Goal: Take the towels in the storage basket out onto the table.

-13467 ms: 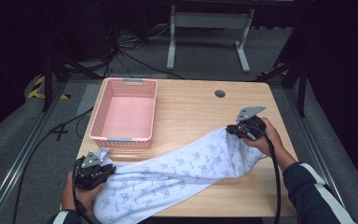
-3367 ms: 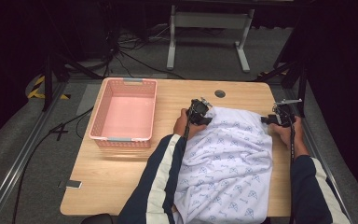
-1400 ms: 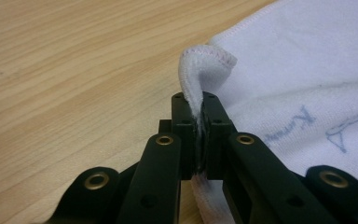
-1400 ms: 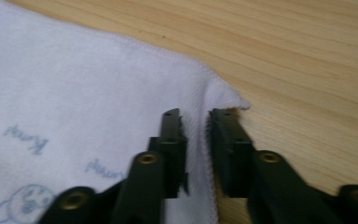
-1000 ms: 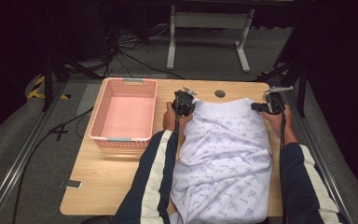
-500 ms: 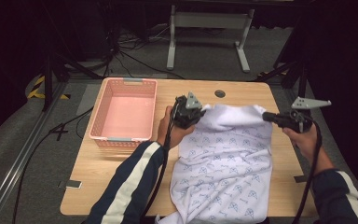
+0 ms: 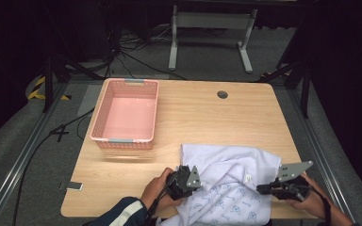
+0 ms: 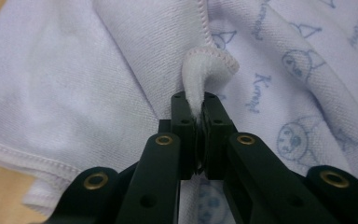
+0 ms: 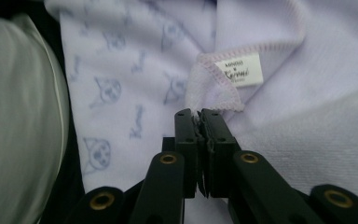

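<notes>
Beside the bare pink basket [image 7: 125,115], both tools [image 7: 181,181] [image 7: 263,189] pinch the printed cloth [image 7: 226,181].

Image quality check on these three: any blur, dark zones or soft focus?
High view: table evenly lit, surroundings nearly black; pink basket has a soft smear below its near rim. Left gripper view: towel weave and the pinched hem sharp, left tongs slightly soft near the bottom. Right gripper view: right tongs and label readable-ish, left side a blurred pale mass.
</notes>
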A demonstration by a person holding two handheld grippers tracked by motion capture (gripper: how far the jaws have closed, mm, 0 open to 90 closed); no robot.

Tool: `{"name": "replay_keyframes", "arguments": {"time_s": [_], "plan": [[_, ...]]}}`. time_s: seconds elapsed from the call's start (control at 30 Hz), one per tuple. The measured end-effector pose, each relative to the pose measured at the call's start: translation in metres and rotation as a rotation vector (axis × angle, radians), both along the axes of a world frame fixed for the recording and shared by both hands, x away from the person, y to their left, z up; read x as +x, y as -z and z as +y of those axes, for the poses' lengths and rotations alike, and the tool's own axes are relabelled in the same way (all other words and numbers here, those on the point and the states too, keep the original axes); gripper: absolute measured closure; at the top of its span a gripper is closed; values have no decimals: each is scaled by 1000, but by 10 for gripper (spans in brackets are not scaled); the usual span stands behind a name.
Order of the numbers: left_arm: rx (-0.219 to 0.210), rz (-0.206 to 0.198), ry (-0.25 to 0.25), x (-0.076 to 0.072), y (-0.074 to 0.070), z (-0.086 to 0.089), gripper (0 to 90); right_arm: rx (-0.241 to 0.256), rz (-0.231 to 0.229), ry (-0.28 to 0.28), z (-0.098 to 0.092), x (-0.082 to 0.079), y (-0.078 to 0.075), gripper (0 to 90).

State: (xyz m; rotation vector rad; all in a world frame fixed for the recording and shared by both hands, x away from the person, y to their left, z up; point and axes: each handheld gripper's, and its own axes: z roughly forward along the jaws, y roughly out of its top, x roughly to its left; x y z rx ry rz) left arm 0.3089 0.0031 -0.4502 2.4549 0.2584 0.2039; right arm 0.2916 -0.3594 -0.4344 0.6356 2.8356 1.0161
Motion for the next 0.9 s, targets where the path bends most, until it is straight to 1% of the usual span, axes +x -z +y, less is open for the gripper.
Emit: {"name": "replay_keyframes", "arguments": {"time_s": [0.03, 0.07, 0.1, 0.13, 0.17, 0.2, 0.27, 0.3, 0.33, 0.37, 0.4, 0.43, 0.47, 0.5, 0.53, 0.6, 0.63, 0.7, 0.73, 0.77, 0.83, 0.9], "plan": [[14, -11, -4, 1, -1, 1, 861, -29, 3, 26, 2, -3, 6, 856], [31, -24, -2, 2, -1, 1, 862, -32, 0, 43, 3, -4, 10, 856], [33, -28, -3, 4, 1, 1, 863, -21, 5, 62, 2, -4, 11, 857], [21, -21, -7, 5, 2, 1, 864, -24, -7, 76, 2, -4, 11, 858], [24, -26, -28, 7, 2, 1, 865, -24, -13, 86, 2, -4, 11, 859], [38, -43, -36, 9, 2, -1, 866, -27, -22, 95, 2, -3, 12, 859], [57, -98, -68, 16, 3, -5, 868, -34, -52, 128, 0, 3, 12, 859], [54, -96, -89, 20, 3, -7, 868, -38, -68, 155, -2, 7, 12, 860], [39, -104, -104, 30, 5, -9, 868, -38, -77, 176, -4, 12, 12, 860], [39, -104, -104, 30, 5, -9, 868, -38, -77, 176, -4, 12, 12, 860], [40, -111, -124, 38, 5, -11, 868, -47, -88, 202, -7, 21, 12, 860], [33, -121, -141, 45, 6, -14, 869, -66, -112, 232, -9, 30, 11, 859], [36, -125, -157, 50, 6, -17, 869, -76, -129, 252, -11, 39, 11, 859], [40, -144, -159, 56, 6, -19, 869, -83, -141, 271, -14, 48, 11, 859], [31, -141, -154, 64, 6, -21, 869, -96, -158, 294, -16, 57, 11, 860], [20, -133, -175, 77, 7, -22, 869, -110, -171, 324, -21, 77, 10, 860], [7, -121, -189, 84, 7, -23, 869, -116, -182, 340, -23, 86, 10, 860], [-10, -117, -215, 95, 7, -24, 869, -113, -175, 361, -24, 102, 10, 860], [-18, -116, -236, 101, 8, -26, 869, -122, -184, 366, -24, 108, 10, 860], [-13, -116, -247, 105, 8, -27, 869, -136, -199, 368, -22, 113, 10, 859], [0, -136, -258, 113, 7, -29, 868, -155, -208, 376, -18, 121, 9, 859], [-17, -122, -286, 119, 7, -28, 868, -141, -210, 384, -17, 127, 10, 859]]}}
